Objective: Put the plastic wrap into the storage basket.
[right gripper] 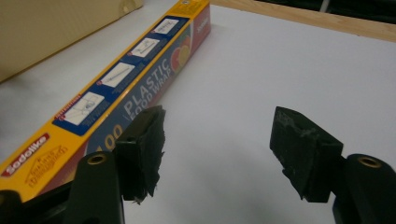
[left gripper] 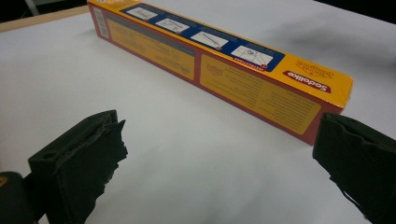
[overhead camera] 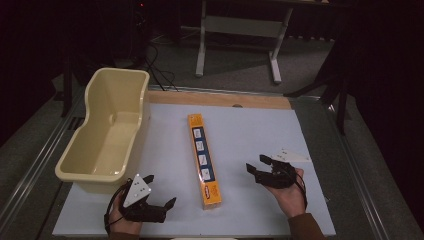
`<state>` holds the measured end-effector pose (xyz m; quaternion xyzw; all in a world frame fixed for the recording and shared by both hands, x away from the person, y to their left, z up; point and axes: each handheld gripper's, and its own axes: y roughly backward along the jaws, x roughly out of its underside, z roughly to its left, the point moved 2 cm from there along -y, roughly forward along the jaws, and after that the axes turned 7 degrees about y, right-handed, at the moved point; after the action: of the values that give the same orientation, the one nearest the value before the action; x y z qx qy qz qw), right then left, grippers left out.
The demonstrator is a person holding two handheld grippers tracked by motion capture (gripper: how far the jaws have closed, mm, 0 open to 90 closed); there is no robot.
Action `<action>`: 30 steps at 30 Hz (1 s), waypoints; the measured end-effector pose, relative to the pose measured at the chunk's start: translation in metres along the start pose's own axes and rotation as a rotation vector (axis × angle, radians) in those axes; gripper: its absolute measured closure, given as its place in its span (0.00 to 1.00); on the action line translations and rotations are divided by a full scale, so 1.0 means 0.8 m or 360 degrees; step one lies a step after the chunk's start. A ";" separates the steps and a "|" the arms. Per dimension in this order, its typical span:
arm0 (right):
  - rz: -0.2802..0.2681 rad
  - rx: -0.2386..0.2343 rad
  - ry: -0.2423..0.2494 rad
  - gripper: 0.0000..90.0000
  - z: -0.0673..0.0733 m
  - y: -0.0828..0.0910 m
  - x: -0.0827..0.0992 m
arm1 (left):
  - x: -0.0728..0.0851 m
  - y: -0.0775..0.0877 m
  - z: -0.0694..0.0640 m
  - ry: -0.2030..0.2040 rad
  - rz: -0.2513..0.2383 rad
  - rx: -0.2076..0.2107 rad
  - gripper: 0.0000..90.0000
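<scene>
Plastic food wrap box: long, narrow carton, yellow-orange with a blue instruction strip on top. Closed, lying flat mid-table on the white tabletop, lengthwise from near edge toward far edge, near end closest to the person.

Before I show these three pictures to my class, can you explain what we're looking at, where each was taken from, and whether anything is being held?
A person sits at a white table holding a two-jawed grasping tool in each hand: the left tool and the right tool. One picture looks down from above. The other two come from small cameras riding on each tool, looking along its black jaws.

On the table lies a long yellow box of plastic food wrap, with a cream plastic tub at the left.

Nothing is held. Both tools stand open, one on each side of the box, neither touching it.
</scene>
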<state>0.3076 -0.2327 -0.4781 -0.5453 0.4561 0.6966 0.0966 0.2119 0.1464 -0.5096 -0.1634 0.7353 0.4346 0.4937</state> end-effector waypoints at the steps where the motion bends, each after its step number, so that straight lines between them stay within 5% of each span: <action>1: 0.0006 -0.0001 0.0004 0.38 0.001 -0.001 -0.003 | 0.000 0.001 0.000 -0.0001 -0.0002 -0.0002 0.02; 30: 0.0214 -0.0134 0.0076 0.33 0.042 -0.099 -0.076 | 0.000 -0.002 -0.003 -0.0018 -0.0007 -0.0004 0.02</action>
<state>0.3583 -0.1409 -0.4689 -0.5335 0.4643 0.7068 0.0157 0.2119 0.1437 -0.5098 -0.1632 0.7316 0.4354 0.4986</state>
